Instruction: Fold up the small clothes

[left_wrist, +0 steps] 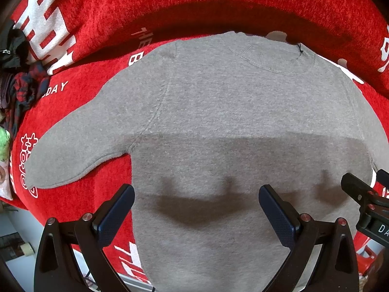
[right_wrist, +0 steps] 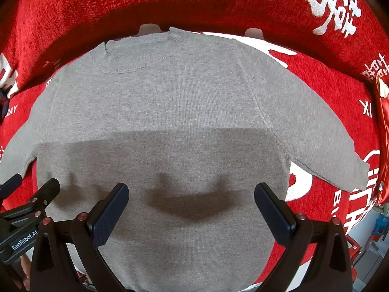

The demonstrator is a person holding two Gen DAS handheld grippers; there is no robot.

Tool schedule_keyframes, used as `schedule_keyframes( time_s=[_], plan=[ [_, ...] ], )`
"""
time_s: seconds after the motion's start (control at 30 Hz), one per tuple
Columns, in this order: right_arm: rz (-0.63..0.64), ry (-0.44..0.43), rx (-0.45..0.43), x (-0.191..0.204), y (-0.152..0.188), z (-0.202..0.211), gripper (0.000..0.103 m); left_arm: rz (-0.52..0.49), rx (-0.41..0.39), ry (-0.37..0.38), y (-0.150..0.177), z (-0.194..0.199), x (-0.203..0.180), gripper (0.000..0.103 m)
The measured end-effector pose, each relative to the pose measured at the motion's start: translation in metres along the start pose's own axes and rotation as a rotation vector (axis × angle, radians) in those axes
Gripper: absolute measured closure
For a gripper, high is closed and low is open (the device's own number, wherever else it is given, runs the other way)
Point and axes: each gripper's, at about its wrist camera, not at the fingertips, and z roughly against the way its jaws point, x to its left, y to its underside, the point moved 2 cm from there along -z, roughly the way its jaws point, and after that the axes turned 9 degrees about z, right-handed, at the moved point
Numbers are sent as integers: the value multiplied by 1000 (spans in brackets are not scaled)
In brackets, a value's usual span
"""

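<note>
The left gripper (left_wrist: pixel 196 215) hangs with its jaws spread wide and nothing between them, above the lower body of a grey sweater (left_wrist: pixel 218 112). The right gripper (right_wrist: pixel 191 213), just beside it, is equally wide and empty. The sweater lies flat on a red cloth (right_wrist: pixel 121 2) ahead of both, sleeves out, neckline at the far side.

The red cloth (left_wrist: pixel 97 12) has white letters: "DAY" (left_wrist: pixel 57 90) far left of the left tongs (left_wrist: pixel 196 215), and "THE" (left_wrist: pixel 142 34) further up. In the right wrist view, "GenRobot.AI" (right_wrist: pixel 23 243) stands on the other tongs at the left edge. Big white signs (right_wrist: pixel 333 4) sit far up right.
</note>
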Motion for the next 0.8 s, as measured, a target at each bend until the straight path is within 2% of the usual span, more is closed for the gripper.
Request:
schedule_keyframes(
  time_s=[0.47, 0.53, 0.8],
  plan=[
    [0, 0, -2, 2, 2, 0, 0, -4, -15, 7, 2, 2, 3, 0],
    [1, 2, -2, 4, 3, 0, 0, -3, 23, 22, 2, -1, 3, 0],
    [2, 6, -1, 6, 3, 0, 0, 3, 24, 35, 2, -2, 5, 0]
  ],
)
